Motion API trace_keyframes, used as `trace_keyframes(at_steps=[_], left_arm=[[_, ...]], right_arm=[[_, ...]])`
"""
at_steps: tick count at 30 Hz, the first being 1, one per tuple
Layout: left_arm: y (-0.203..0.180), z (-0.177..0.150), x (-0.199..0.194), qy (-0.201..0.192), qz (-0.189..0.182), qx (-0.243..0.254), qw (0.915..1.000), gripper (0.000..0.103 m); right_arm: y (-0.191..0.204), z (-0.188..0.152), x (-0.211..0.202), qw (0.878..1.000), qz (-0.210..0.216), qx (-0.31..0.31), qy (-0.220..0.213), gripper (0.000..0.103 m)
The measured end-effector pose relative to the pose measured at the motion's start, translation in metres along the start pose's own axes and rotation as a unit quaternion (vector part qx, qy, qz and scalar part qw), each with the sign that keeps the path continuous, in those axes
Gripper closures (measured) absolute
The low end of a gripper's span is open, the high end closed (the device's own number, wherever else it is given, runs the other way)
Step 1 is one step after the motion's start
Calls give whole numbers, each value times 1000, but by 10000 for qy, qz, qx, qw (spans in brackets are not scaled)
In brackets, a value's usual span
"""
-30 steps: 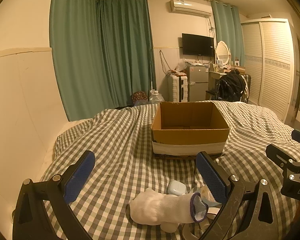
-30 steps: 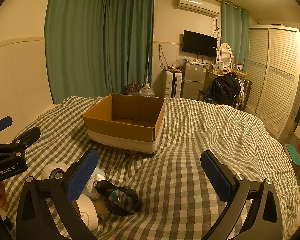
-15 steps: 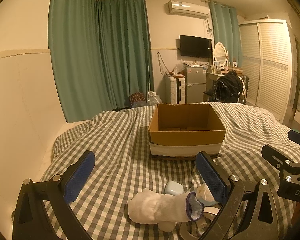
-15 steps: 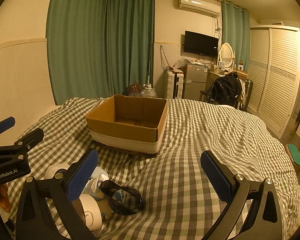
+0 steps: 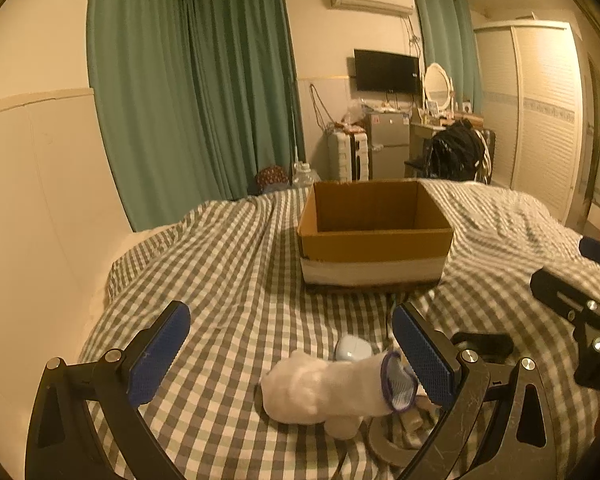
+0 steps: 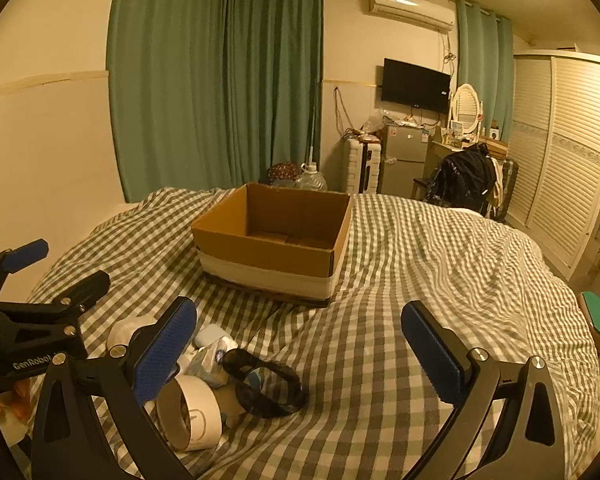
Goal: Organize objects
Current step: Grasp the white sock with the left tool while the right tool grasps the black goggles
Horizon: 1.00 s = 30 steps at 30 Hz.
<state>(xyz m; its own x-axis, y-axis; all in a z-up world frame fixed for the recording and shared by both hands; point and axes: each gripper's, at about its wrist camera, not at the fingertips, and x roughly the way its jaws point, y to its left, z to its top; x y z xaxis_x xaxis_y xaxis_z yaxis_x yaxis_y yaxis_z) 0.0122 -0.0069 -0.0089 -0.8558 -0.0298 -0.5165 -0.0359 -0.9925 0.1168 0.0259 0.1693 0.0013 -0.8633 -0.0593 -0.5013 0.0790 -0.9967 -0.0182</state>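
Note:
An open cardboard box (image 5: 374, 236) stands on the checked bed, also in the right wrist view (image 6: 272, 248). A pile of small objects lies in front of it: a white sock (image 5: 324, 390), a pale earbud case (image 5: 352, 348), a tape roll (image 6: 190, 416), black glasses (image 6: 266, 384) and a crumpled packet (image 6: 210, 364). My left gripper (image 5: 292, 356) is open and empty, just above the sock. My right gripper (image 6: 300, 352) is open and empty, to the right of the pile. Each gripper shows at the edge of the other's view.
The checked bedspread (image 6: 420, 280) covers the whole bed. A wall (image 5: 32, 208) runs along the bed's left side. Green curtains (image 5: 188, 92), a small fridge (image 6: 404, 160), a chair with a black bag (image 6: 464, 176) and a white wardrobe (image 6: 560, 152) stand beyond the bed.
Both grippers have drawn back and dropped slightly; the box looks a little farther off. Both jaws stay open. The objects on the bed have not moved.

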Motion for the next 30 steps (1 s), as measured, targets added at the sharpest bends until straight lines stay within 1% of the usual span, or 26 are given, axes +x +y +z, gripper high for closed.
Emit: trace_keyframes(at_steps=[5, 10, 14, 17, 19, 21, 23, 24, 26, 29, 30], left_arm=[[-1, -14, 10, 201, -170, 99, 9996, 0], [-14, -29, 22, 457, -358, 326, 9978, 0], [-23, -40, 31, 629, -426, 475, 9960, 0], [-25, -45, 39, 752, -418, 495, 9951, 0], [-24, -48, 45, 801, -382, 456, 9950, 2], [-21, -50, 49, 838, -404, 332, 9951, 13], [-18, -51, 56, 957, -532, 222, 9937, 33], [-17, -52, 58, 1010, -673, 150, 9925, 38], [-18, -53, 59, 1051, -889, 94, 9904, 58], [-25, -52, 59, 1016, -962, 176, 9900, 72], [-26, -51, 58, 990, -954, 217, 9903, 74]], right_arm=[[0, -5, 10, 9997, 48, -9, 240, 0], [0, -14, 27, 9984, -5, -75, 565, 0], [-2, -19, 36, 9973, -1, -88, 733, 0], [-2, -23, 43, 9963, -22, -113, 846, 0], [-1, -25, 47, 9956, -33, -154, 923, 0], [1, -29, 53, 9946, -23, -206, 1013, 0], [2, -31, 58, 9935, 0, -239, 1116, 0], [3, -33, 61, 9927, 12, -262, 1177, 0], [6, -37, 66, 9914, 73, -312, 1266, 0], [10, -42, 73, 9894, 198, -367, 1392, 1], [12, -43, 76, 9887, 192, -407, 1430, 2]])
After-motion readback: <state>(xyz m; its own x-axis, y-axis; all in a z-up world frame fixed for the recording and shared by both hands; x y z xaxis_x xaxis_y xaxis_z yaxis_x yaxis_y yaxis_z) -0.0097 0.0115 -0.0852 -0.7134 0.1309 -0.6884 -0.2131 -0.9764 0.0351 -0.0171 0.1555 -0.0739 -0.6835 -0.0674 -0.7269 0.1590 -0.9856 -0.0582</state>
